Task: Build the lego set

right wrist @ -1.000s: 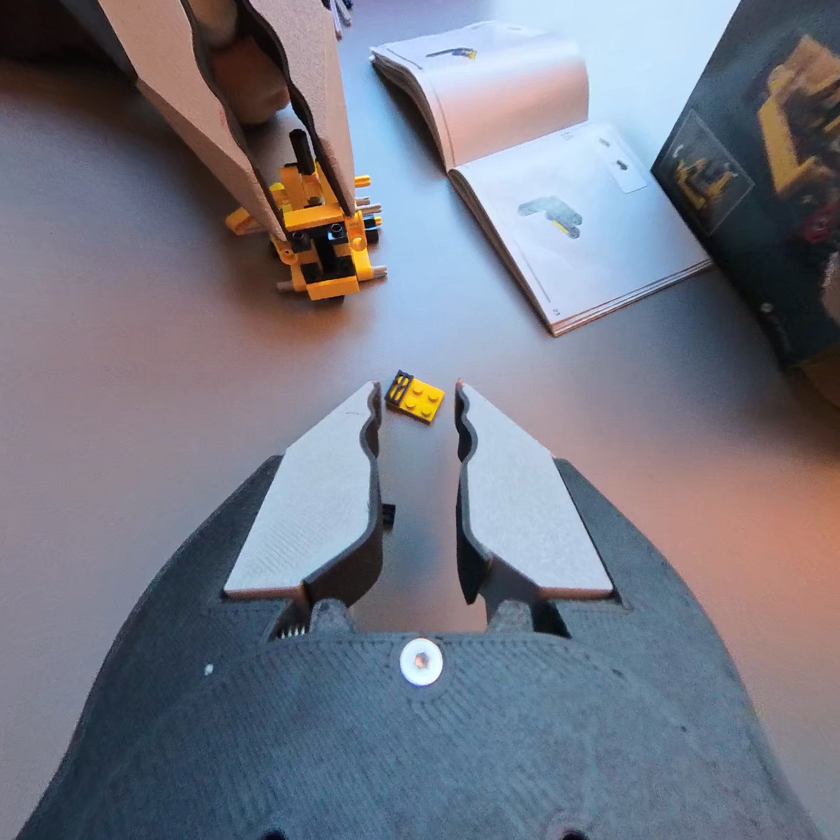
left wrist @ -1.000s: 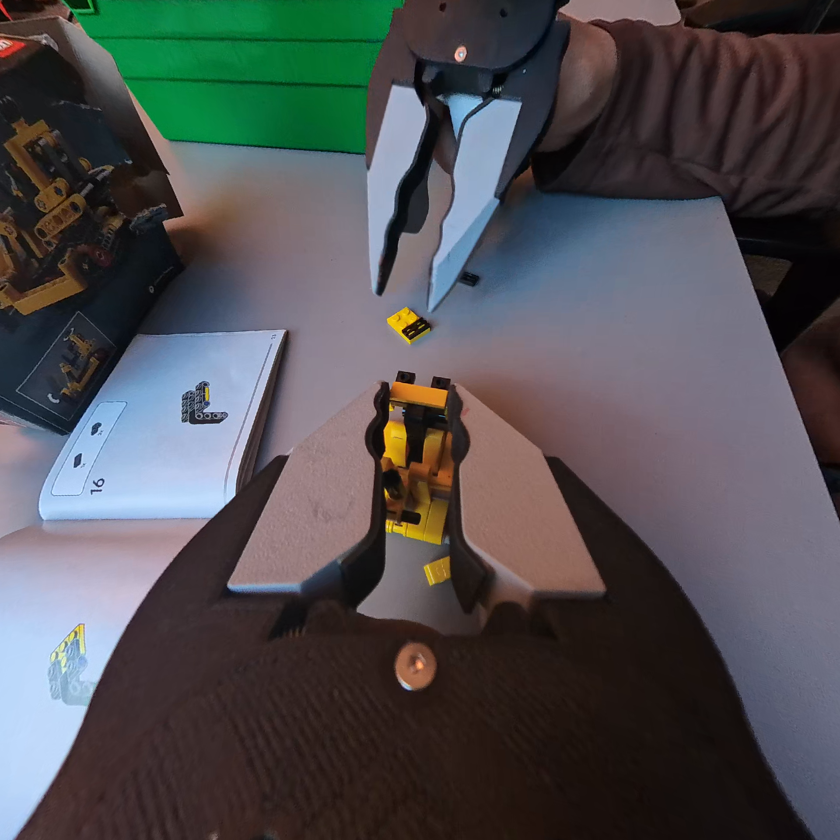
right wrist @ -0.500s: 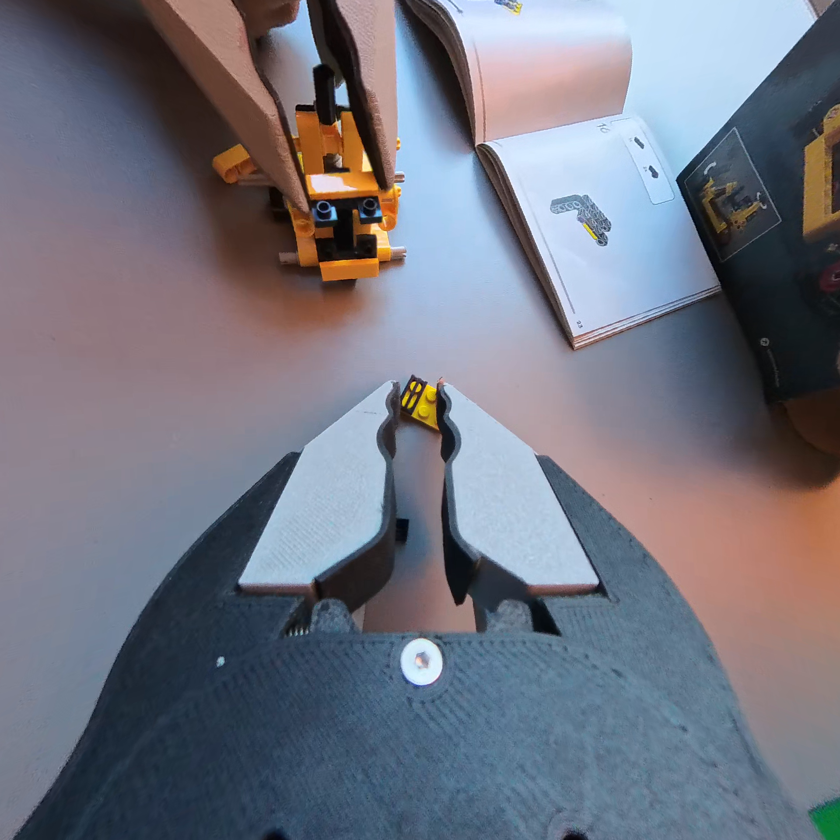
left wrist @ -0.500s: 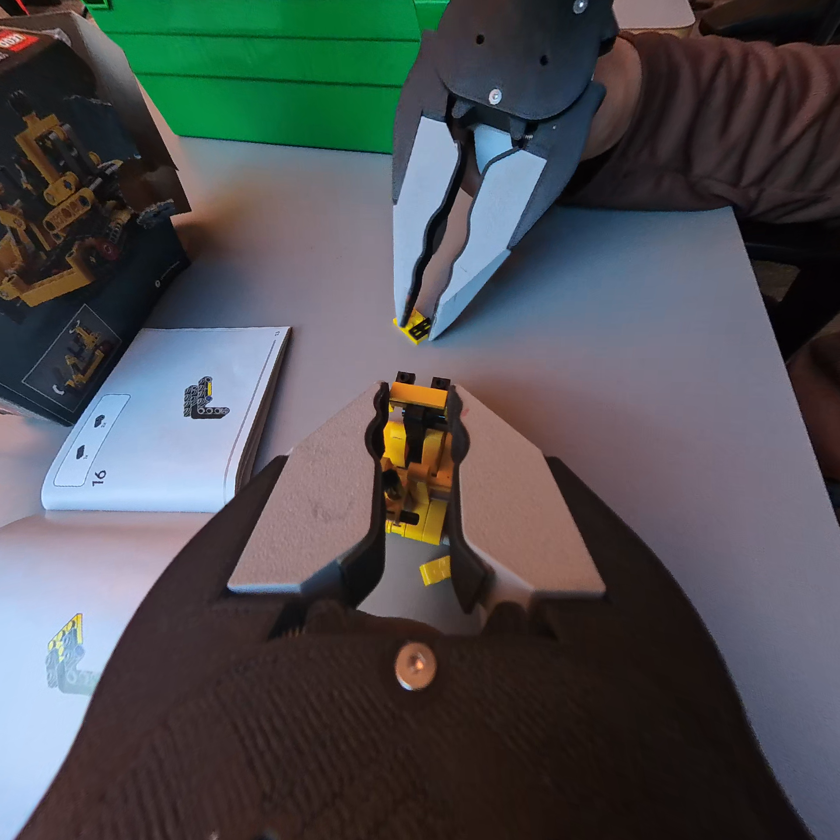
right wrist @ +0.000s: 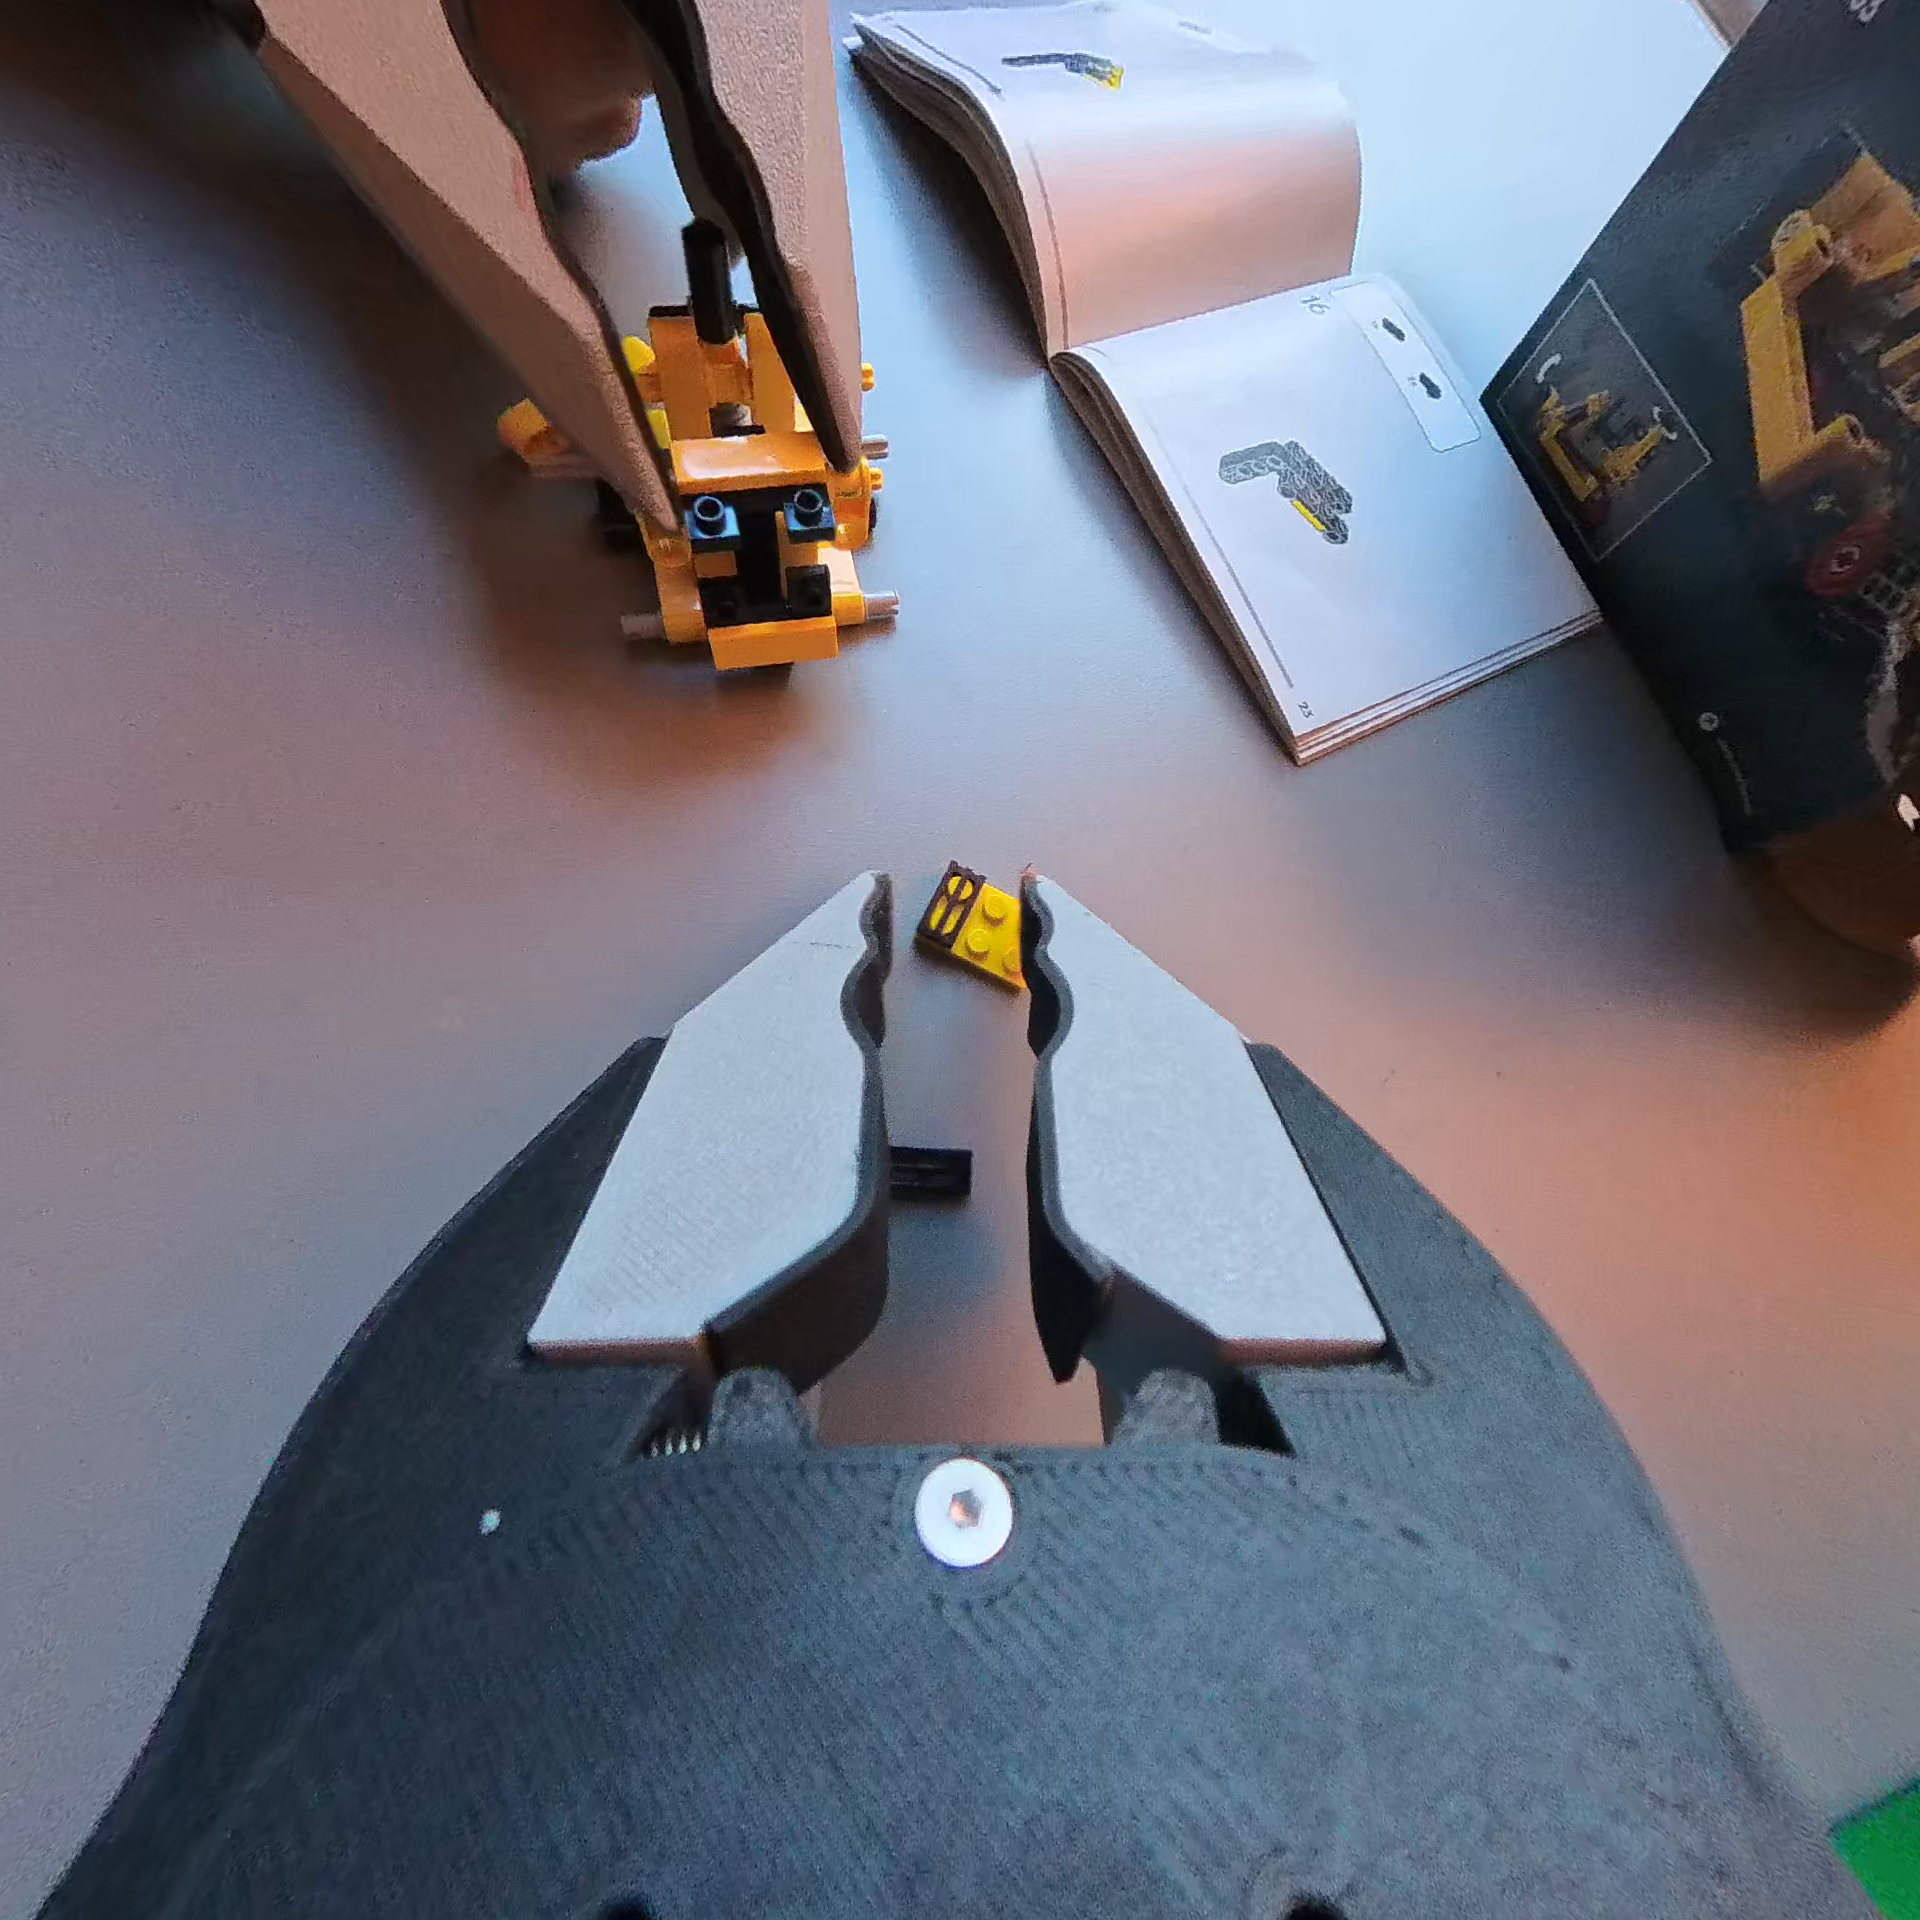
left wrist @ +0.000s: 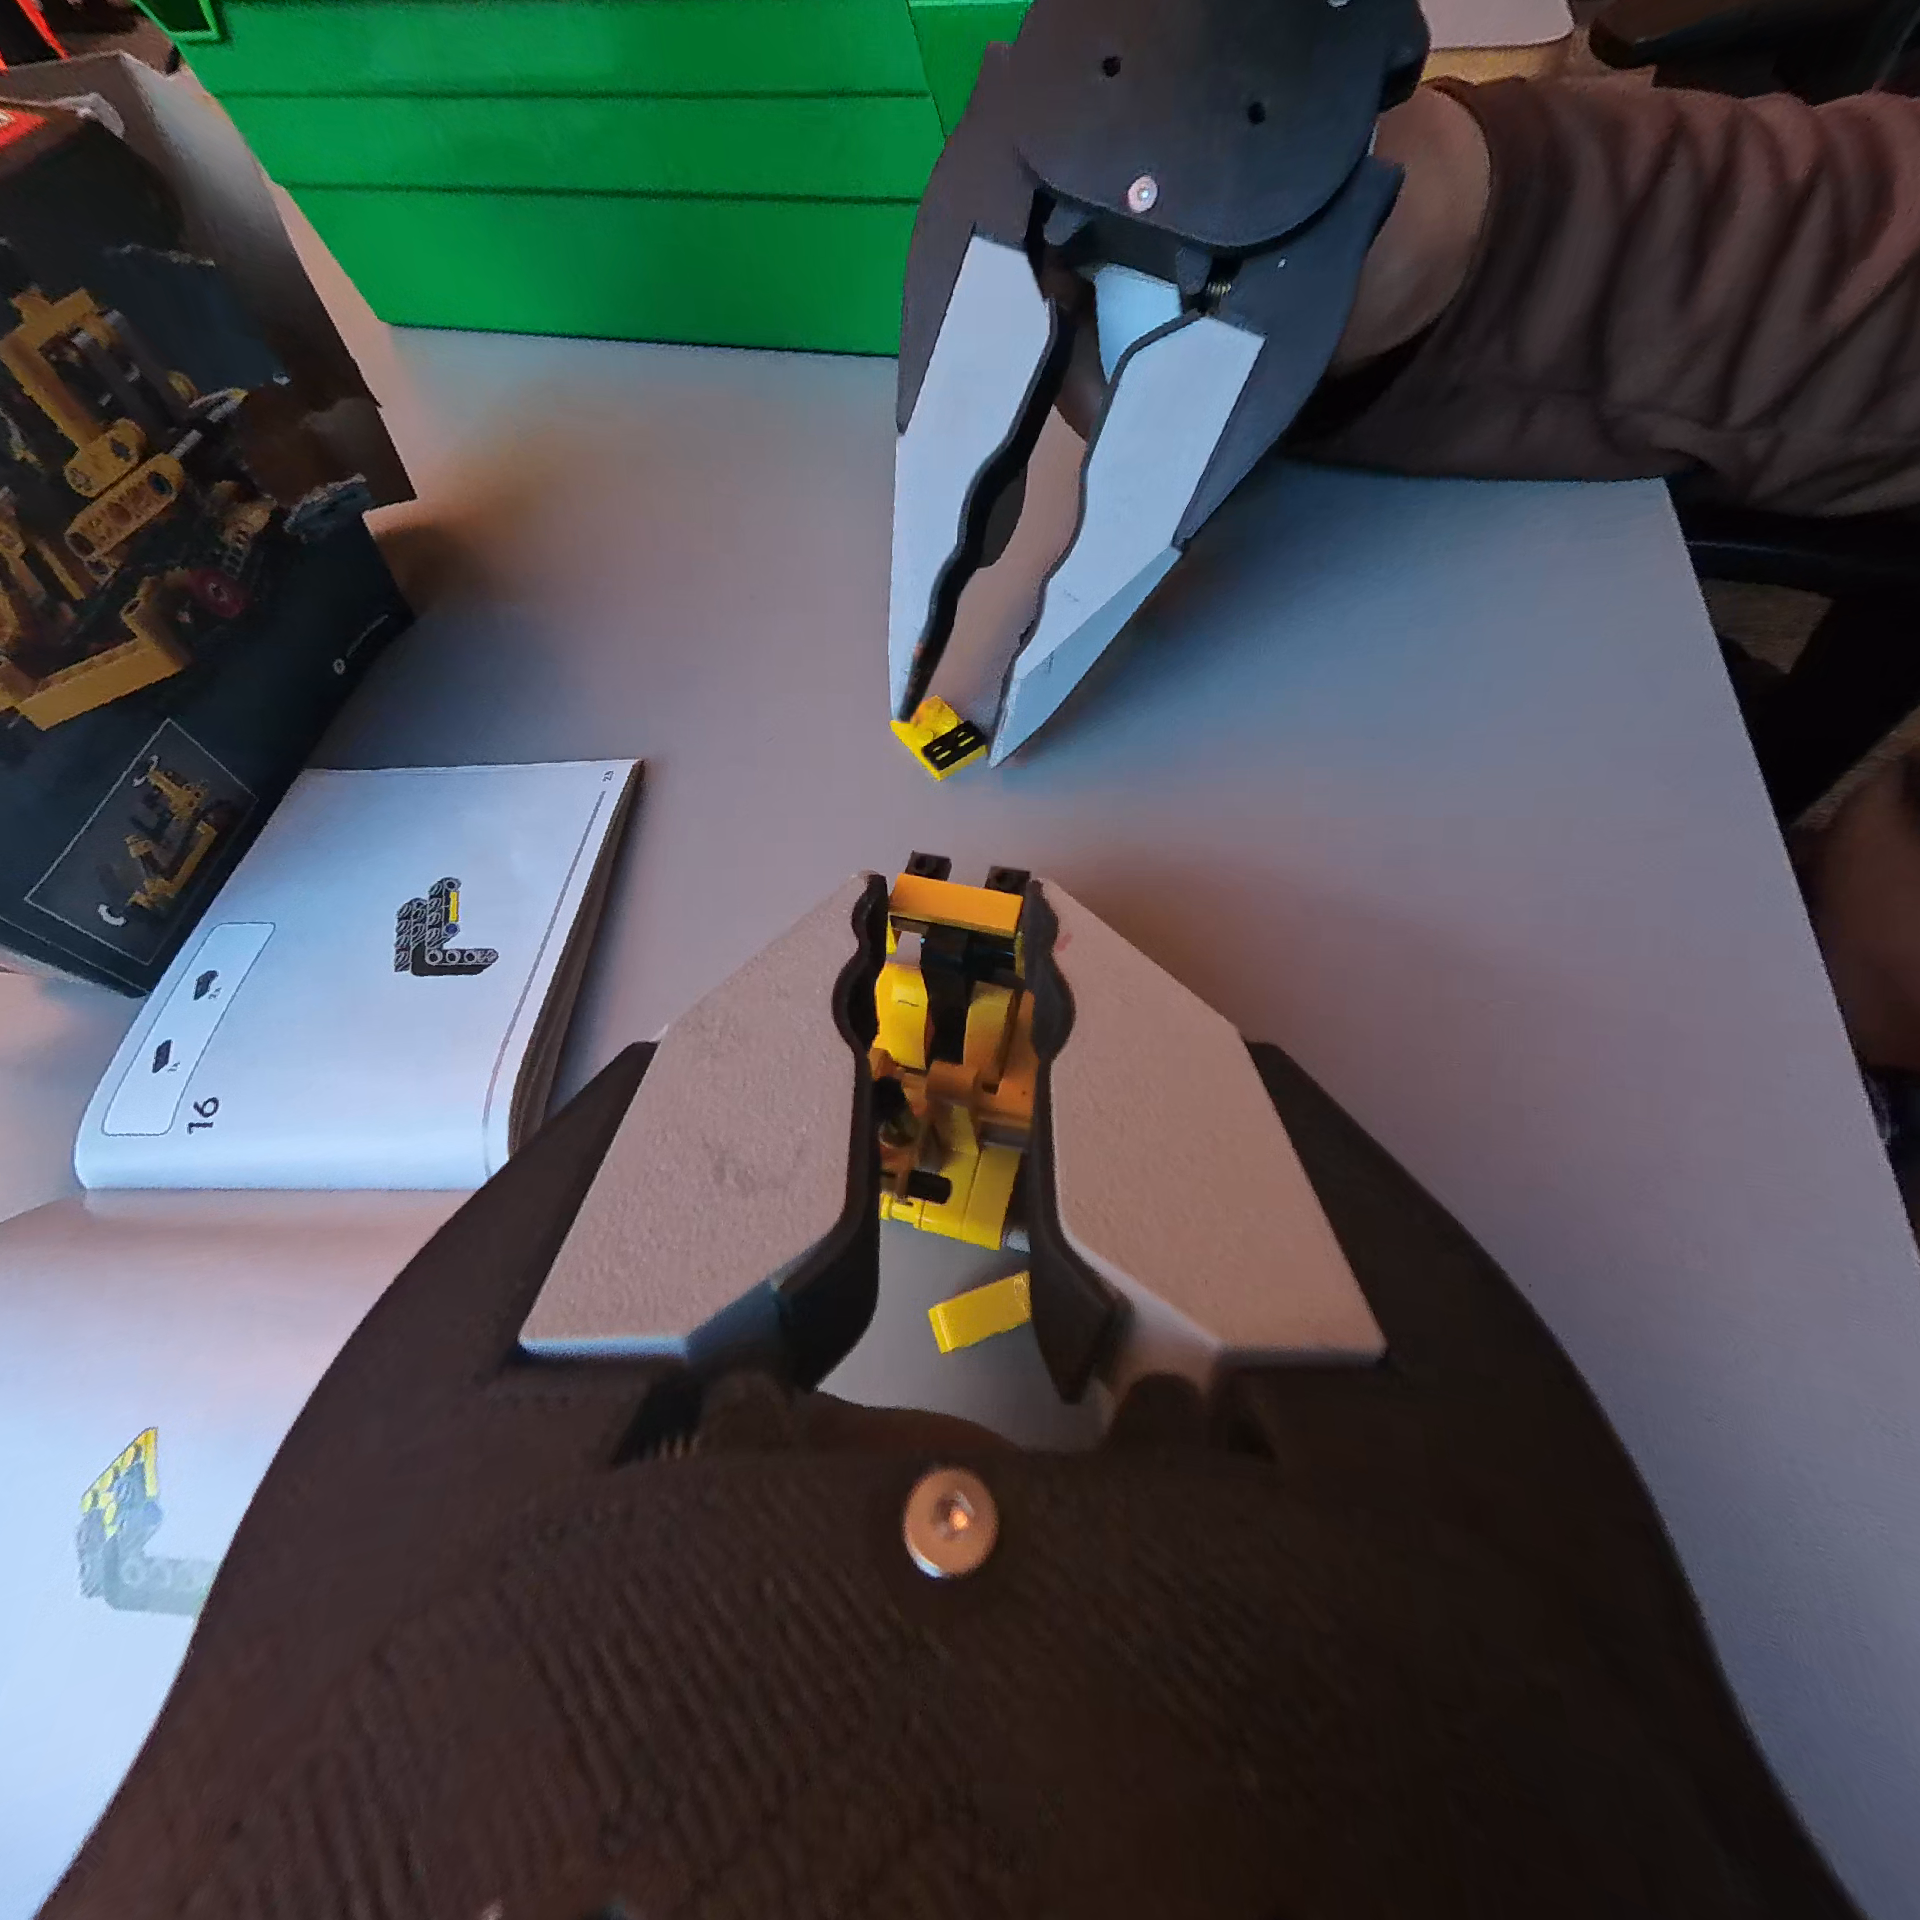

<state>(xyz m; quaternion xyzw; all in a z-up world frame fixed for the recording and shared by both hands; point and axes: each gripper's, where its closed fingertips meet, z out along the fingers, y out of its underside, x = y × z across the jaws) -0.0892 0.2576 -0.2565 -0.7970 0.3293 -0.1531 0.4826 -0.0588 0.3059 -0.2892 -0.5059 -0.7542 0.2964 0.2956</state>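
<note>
My left gripper point(left wrist: 951, 894) is shut on the yellow and black lego model point(left wrist: 951, 1049), which stands on the grey table point(left wrist: 1351, 831). In the right wrist view the left gripper point(right wrist: 756, 494) clamps the model point(right wrist: 764, 582) from above. My right gripper point(right wrist: 954, 894) points down at the table with its tips on either side of a small yellow plate with a black grille point(right wrist: 977, 925). The plate is tilted and leans on the right finger, with a gap to the left finger. The right gripper point(left wrist: 956, 740) and the plate point(left wrist: 940, 740) also show in the left wrist view, just beyond the model.
An open instruction booklet point(left wrist: 364, 987) and the set's dark box point(left wrist: 156, 520) lie to the left of the model. Green crates point(left wrist: 571, 156) stand behind. A small black piece point(right wrist: 930, 1172) lies under my right gripper. A loose yellow piece point(left wrist: 982, 1311) lies under my left gripper. A sleeve point(left wrist: 1662, 291) is at far right. Left tips to right tips: about 7 cm. The left tips stand about 8 cm off the loose yellow piece point(left wrist: 982, 1311).
My right gripper came down onto the yellow plate and narrowed around it, then widened a little. The plate has tipped up against one finger. The left gripper and model stayed put.
</note>
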